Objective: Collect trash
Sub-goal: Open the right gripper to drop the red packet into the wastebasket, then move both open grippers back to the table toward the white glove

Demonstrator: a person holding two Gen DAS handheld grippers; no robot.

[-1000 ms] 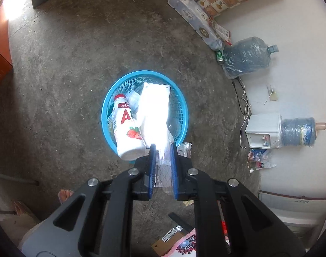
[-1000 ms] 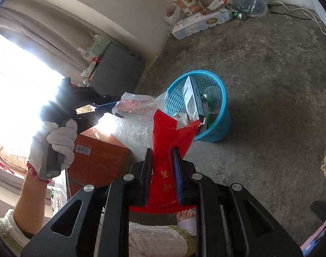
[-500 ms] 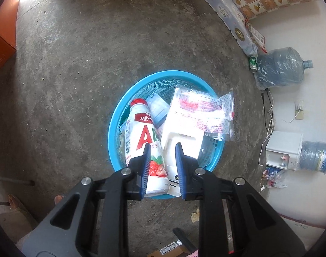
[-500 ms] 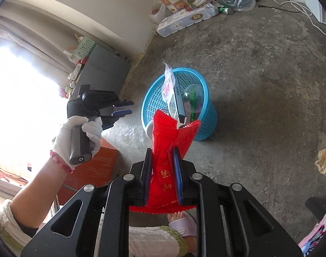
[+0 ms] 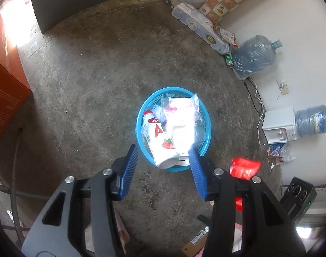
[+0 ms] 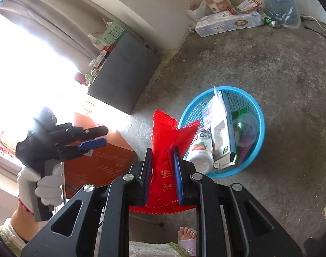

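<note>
Red wrapper held for dropping into the basket; left gripper empty.

The right gripper is closed on a red wrapper, its fingers narrow and pressed on the packet, which is held just near and left of the blue basket on the floor. The left gripper is seen above the basket's near rim, its fingers opening with nothing between them. A bottle, a carton and a clear bag lie in the basket. Next, the wrapper is judged to need carrying over the rim and releasing.
</note>
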